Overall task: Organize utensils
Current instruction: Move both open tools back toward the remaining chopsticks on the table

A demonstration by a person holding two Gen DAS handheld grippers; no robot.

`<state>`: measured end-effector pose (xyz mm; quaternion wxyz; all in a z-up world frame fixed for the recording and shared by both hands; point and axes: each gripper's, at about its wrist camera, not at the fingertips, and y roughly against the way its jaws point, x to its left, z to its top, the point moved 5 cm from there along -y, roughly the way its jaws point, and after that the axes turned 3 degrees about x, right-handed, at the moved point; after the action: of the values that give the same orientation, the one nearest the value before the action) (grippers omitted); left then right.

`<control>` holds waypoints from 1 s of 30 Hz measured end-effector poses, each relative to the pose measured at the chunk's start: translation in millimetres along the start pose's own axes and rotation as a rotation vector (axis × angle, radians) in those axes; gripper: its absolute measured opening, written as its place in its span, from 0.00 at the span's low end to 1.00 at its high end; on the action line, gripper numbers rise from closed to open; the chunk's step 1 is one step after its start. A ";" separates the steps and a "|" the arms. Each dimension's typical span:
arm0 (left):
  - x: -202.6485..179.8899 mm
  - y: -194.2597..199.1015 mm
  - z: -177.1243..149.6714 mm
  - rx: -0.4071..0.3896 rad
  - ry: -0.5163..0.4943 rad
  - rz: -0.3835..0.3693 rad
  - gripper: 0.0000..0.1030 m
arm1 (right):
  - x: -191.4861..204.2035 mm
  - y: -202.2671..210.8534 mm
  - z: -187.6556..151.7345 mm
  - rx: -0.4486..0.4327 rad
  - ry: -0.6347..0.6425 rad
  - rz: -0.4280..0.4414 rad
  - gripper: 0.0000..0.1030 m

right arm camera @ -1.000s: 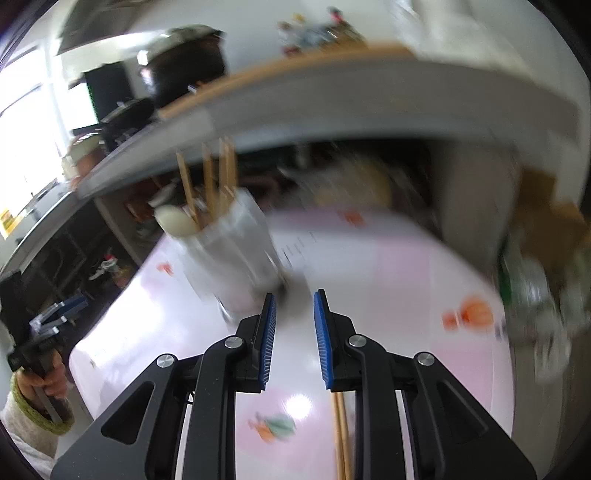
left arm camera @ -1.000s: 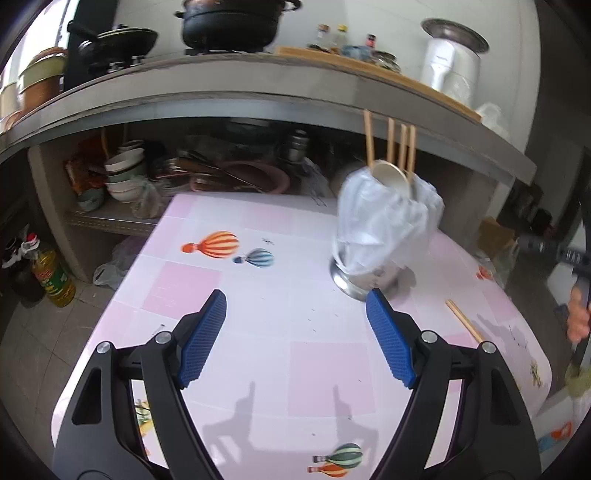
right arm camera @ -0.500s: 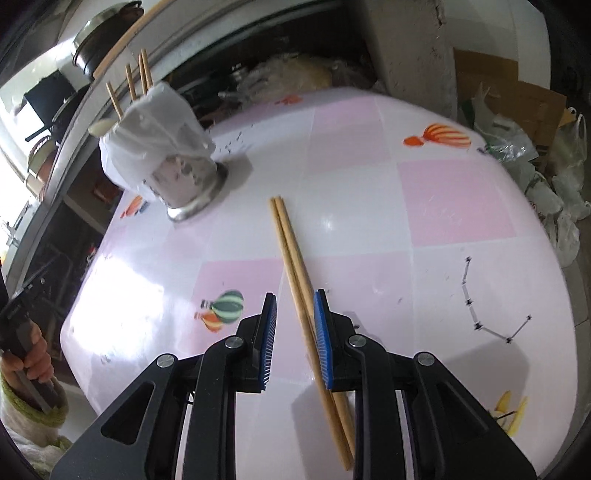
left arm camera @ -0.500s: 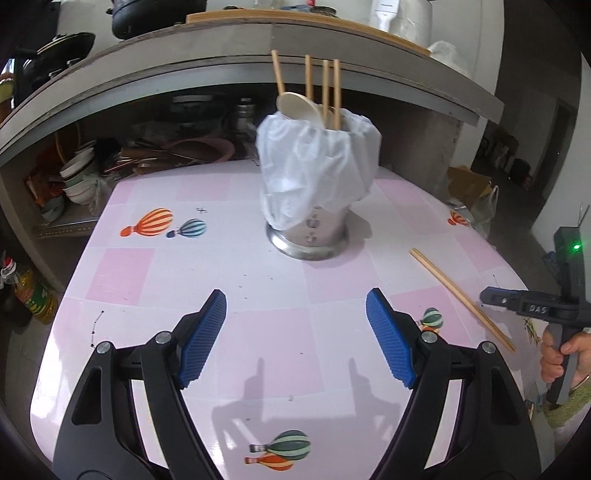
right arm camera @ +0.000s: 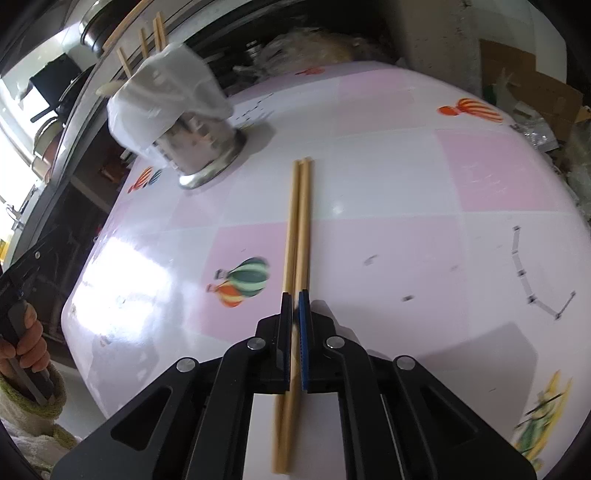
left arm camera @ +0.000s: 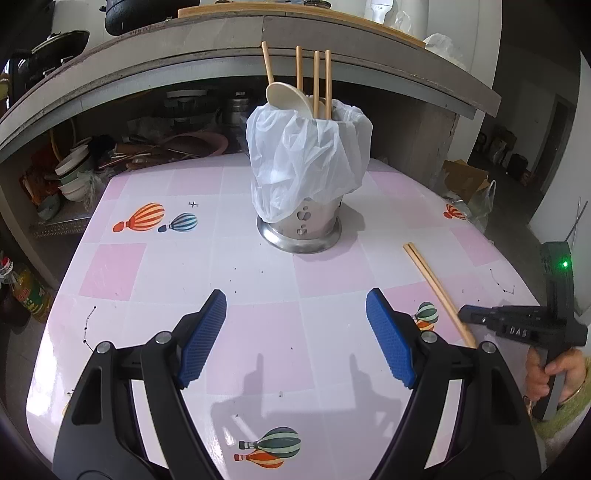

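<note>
A pair of wooden chopsticks (right arm camera: pixel 299 221) lies on the pink checked table (right arm camera: pixel 388 258), right of a steel utensil holder (right arm camera: pixel 199 144). My right gripper (right arm camera: pixel 294 297) is down at their near part, jaws closing tight with the pads pressing both sticks. In the left wrist view the same chopsticks (left arm camera: pixel 432 277) run to the right gripper (left arm camera: pixel 463 315) at the right edge, held by a hand. The holder (left arm camera: pixel 303 221), draped with a white plastic bag, carries several upright chopsticks (left arm camera: pixel 316 74) and a pale spoon (left arm camera: pixel 288 99). My left gripper (left arm camera: pixel 295 302) hovers open over bare table in front of it.
Behind the table a concrete counter (left arm camera: pixel 332 29) overhangs a shelf crowded with stacked bowls (left arm camera: pixel 74 177) and dishes. An oil bottle (left arm camera: pixel 29 295) stands on the floor at the left. A cardboard box (left arm camera: pixel 465 177) and bags sit at the right.
My right gripper has come down onto the lying chopsticks and its jaws have narrowed onto them. The left view has swung to bring the holder to the centre; its jaws stay wide.
</note>
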<state>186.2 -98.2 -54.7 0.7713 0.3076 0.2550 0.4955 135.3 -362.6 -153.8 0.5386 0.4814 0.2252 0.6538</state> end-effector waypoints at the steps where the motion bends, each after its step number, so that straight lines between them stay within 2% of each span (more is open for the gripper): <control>1: 0.7 -1.0 -1.0 0.004 0.002 0.000 0.72 | 4.5 -1.5 -2.2 0.000 -0.001 0.004 0.04; 9: 4.4 -5.6 -6.7 0.020 0.018 -0.001 0.72 | 43.6 -15.9 -15.3 0.036 -0.058 0.106 0.04; 13: 3.8 -8.3 -8.2 0.029 0.020 -0.002 0.72 | 54.8 -17.1 -19.5 0.039 -0.053 0.120 0.04; 23: -6.6 -22.4 -12.6 0.057 0.003 -0.011 0.72 | 19.5 -3.4 -15.0 -0.001 -0.137 0.069 0.04; 30: -12.7 -45.4 -16.6 0.083 -0.011 -0.010 0.72 | 17.2 -0.5 -17.8 0.004 -0.135 0.076 0.05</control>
<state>197.4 -120.7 -97.9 0.7616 0.3409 0.2727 0.4789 120.9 -342.6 -155.3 0.5266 0.5336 0.1711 0.6393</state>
